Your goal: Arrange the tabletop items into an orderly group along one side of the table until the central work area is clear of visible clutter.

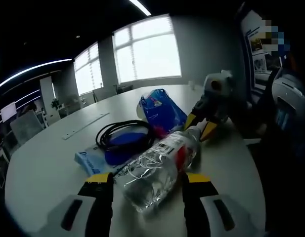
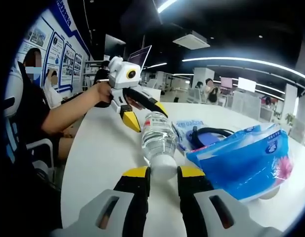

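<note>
Because the water bottle (image 1: 159,170) lies on its side on the white surface (image 1: 48,168) with its long axis running from one gripper to the other, the coming move turns on that line. In the left gripper view, the left gripper (image 1: 148,185) straddles the bottle's base end, jaws spread wider than the bottle and apparently not pressing it — released, as far as the view allows. In the right gripper view, the right gripper (image 2: 163,173) has the cap end (image 2: 163,170) between its yellow tips; the jaws stand close on either side, yet whether they clamp the cap or merely flank it cannot be told.

Each gripper is thus at one end of the bottle, and either could take it; judged from cap contact, the right one looks nearer to a grasp.

Just beside the bottle lie a blue tissue pack (image 2: 243,155), a coiled black cable (image 1: 123,134) and a flat blue packet (image 1: 90,160) partly under the cable.

Hidden or unclear:
- the packet's print is too small to read;
- the bottle's underside and its contact with the packet;
- the surface's far edge — the target side cannot be determined.
</note>
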Demonstrator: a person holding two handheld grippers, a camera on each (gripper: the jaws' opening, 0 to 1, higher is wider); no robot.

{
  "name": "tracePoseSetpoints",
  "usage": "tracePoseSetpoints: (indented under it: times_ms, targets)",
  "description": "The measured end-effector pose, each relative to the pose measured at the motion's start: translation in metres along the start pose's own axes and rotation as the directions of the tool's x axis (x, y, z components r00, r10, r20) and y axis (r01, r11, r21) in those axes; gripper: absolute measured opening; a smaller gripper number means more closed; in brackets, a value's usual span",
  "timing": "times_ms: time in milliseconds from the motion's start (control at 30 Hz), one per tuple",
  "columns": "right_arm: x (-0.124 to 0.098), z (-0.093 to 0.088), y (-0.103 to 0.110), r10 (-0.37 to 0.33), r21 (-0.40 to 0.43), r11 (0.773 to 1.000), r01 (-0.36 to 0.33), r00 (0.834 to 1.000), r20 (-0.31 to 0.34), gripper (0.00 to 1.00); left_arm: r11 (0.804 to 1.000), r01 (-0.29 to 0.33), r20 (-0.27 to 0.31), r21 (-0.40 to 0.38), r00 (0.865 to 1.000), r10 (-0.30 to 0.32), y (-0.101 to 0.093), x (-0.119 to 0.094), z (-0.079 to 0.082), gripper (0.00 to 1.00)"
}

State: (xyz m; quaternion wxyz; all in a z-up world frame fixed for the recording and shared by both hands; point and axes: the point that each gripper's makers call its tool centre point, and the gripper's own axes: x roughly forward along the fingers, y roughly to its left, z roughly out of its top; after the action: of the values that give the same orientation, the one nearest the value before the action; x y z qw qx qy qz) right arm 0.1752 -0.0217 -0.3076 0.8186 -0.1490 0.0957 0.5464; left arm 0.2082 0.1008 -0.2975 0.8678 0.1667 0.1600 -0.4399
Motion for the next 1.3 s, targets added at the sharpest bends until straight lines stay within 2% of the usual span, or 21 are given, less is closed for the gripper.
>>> tracePoseSetpoints:
  times_ms: [333,633,1300]
  targets:
    - [0.000,0.000,0.000,-0.003,0.004,1.000,0.003,1.000,0.005,0.19,1.000,-0.004,-0.003,0.011,1.000,0.004,0.001,0.001,-0.002,0.52]
    - [-0.001,0.005,0.003,0.002,0.035,0.999,-0.003,1.000,0.021,0.19,1.000,-0.007,0.018,0.001,1.000,0.007,-0.001,-0.002,-0.003,0.52]
    - [-0.007,0.034,0.007,0.019,0.058,0.998,-0.027,0.990,0.139,0.19,1.000,-0.021,0.025,-0.014,0.999,0.022,-0.003,-0.009,-0.008,0.52]
